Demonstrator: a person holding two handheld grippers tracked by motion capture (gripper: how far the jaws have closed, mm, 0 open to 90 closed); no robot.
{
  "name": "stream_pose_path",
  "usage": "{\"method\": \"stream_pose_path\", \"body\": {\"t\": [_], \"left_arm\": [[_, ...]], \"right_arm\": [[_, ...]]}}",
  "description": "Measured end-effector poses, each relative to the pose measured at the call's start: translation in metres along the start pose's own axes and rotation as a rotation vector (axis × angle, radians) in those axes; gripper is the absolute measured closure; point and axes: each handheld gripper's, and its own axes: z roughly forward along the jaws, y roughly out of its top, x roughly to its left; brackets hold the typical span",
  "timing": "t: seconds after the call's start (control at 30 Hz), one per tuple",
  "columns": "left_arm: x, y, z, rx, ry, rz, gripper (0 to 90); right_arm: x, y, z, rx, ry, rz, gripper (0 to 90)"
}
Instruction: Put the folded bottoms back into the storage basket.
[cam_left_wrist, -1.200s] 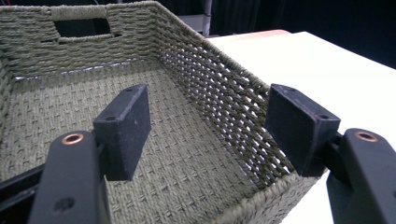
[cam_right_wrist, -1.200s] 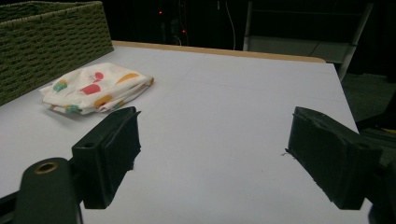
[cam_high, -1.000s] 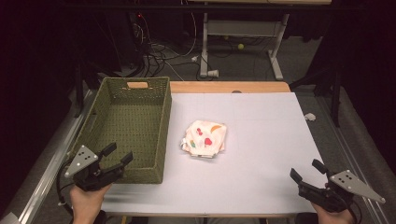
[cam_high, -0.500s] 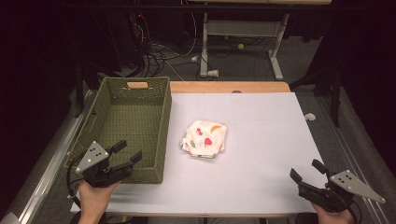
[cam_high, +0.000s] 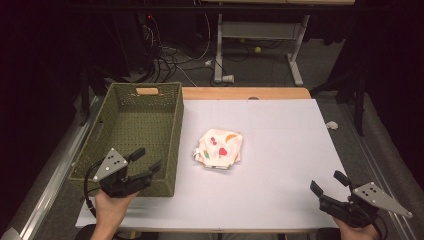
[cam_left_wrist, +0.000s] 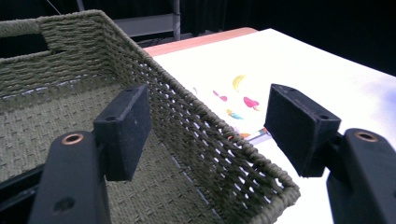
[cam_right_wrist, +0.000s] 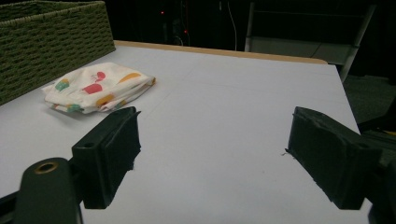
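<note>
A green woven basket (cam_high: 175, 131) stands on the left of the white table (cam_high: 285, 150), and its inside looks empty. Right of it lies a folded white cloth (cam_high: 219, 148) printed with coloured shapes. My left gripper (cam_high: 148, 160) is open over the basket's near right corner. In the left gripper view its jaws (cam_left_wrist: 210, 116) straddle the basket's right wall (cam_left_wrist: 187, 116), with the cloth (cam_left_wrist: 238, 100) beyond. My right gripper (cam_high: 328, 182) is open above the table's near right corner, holding nothing. In the right gripper view the gripper (cam_right_wrist: 215, 140) faces the cloth (cam_right_wrist: 98, 86) and the basket (cam_right_wrist: 51, 42).
A wooden strip (cam_high: 245, 93) runs along the table's far edge. Beyond it, cables and a desk frame (cam_high: 260, 35) sit on the dark floor. A small white object (cam_high: 332, 125) lies off the table's right side.
My left gripper has moved forward and to the right, up over the basket's near right corner. The right gripper, the cloth and the basket have stayed put.
</note>
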Motion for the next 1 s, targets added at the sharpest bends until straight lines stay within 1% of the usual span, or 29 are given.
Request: {"method": "stream_pose_path", "body": {"t": [0.2, 0.3, 0.37, 0.73, 1.0], "left_arm": [[-0.004, 0.002, 0.005, 0.000, -0.015, 0.000, 29.8], [-0.005, 0.004, 0.007, 0.004, -0.029, -0.008, 29.8], [-0.007, 0.005, 0.009, 0.005, -0.030, -0.001, 29.8], [-0.014, 0.010, 0.018, 0.008, -0.059, 0.015, 29.8], [-0.019, 0.012, 0.025, 0.010, -0.079, 0.015, 29.8]], "right_arm": [[0.000, 0.000, 0.000, 0.001, 0.000, 0.001, 17.5], [0.000, 0.000, 0.000, 0.001, 0.001, -0.001, 17.5], [0.000, 0.000, 0.000, 0.001, 0.001, -0.001, 17.5], [0.000, 0.000, 0.000, 0.000, 0.001, -0.001, 17.5], [0.000, 0.000, 0.000, 0.002, 0.001, -0.002, 17.6]]}}
